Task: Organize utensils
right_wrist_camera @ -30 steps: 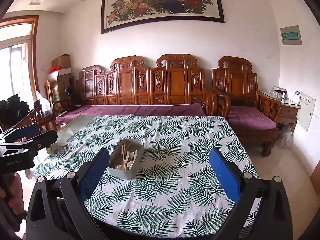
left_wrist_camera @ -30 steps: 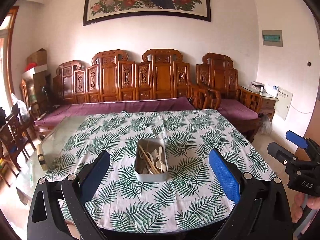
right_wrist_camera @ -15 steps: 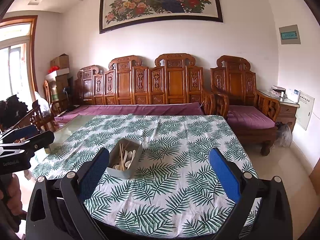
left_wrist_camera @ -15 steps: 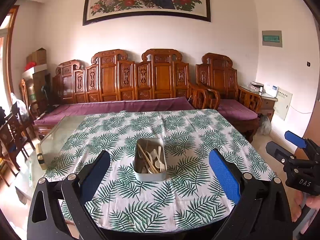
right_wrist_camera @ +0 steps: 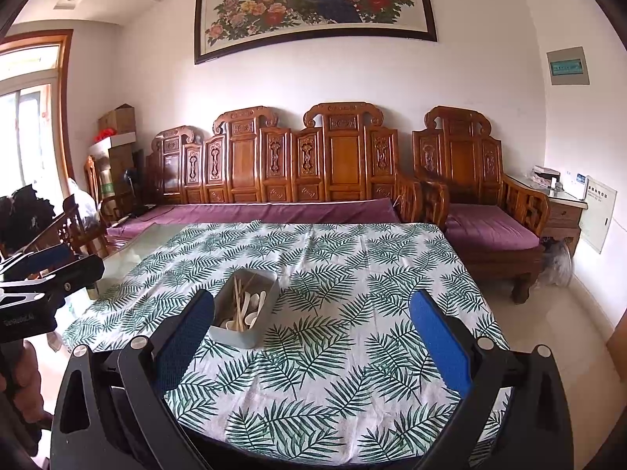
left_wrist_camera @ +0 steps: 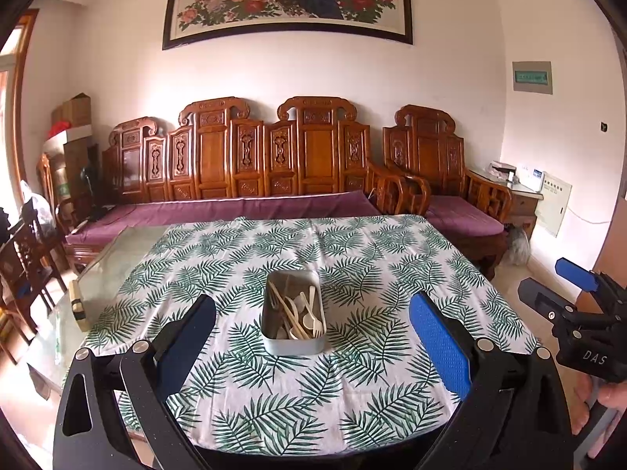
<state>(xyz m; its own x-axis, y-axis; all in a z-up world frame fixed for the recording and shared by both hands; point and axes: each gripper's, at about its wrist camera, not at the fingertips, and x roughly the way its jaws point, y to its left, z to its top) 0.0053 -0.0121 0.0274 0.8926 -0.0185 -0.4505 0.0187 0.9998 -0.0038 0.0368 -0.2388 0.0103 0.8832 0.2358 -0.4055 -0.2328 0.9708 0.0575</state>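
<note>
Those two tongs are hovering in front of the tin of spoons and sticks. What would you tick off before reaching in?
1. Left tongs open and holding nothing: ok.
2. Right tongs open and holding nothing: ok.
3. Metal tin upright on the leaf-print tablecloth, its top uncovered: ok.
4. Utensils easy to pick singly: not ok; the pale spoons, forks and wooden sticks lie crossed in a heap.
5. Place to sort them into: cannot tell; no second container shows on the cloth.
6. Tongs lined up with the tin: left ok, tin centred between its fingers; right not ok, tin sits off by its left finger.
</note>
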